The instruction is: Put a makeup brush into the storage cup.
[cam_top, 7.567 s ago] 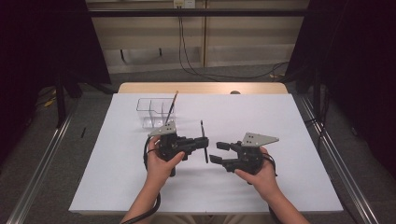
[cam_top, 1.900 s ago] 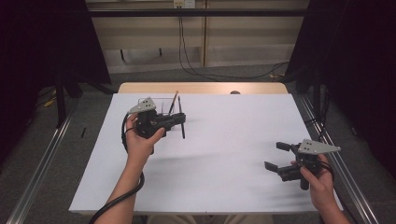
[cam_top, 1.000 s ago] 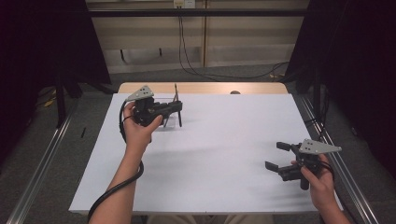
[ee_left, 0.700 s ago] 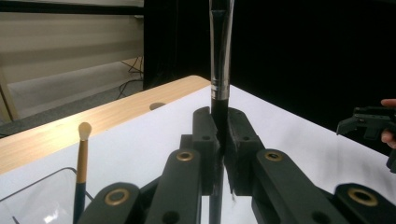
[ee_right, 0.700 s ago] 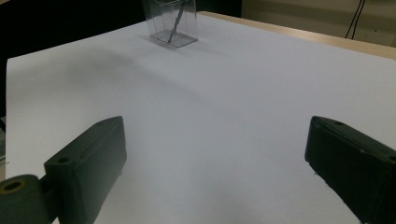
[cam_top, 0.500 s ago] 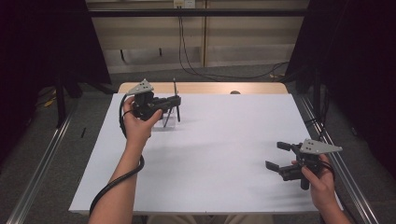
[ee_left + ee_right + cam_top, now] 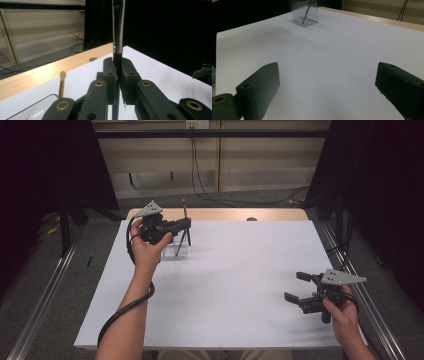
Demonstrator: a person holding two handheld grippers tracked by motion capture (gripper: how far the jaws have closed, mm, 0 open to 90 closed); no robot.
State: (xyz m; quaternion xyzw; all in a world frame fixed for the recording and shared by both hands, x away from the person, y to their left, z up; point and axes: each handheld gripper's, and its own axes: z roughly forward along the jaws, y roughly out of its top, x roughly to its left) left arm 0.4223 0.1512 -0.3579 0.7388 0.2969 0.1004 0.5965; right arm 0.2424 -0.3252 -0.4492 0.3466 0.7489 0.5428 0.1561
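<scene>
Brush (image 7: 118, 30), upright, is clenched in the left gripper (image 7: 186, 223) at upper left above the clear holder (image 7: 181, 250); right gripper (image 7: 298, 287) gapes empty at lower right.

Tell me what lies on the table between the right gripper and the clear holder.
Nothing: in the right gripper view, bare white table runs from the open right gripper to the clear holder. The high view agrees.

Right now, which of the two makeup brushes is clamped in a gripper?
The dark-handled brush, pinched upright in the shut left gripper. The other brush, brown-handled with a pale tip, stands free in the clear holder.
</scene>
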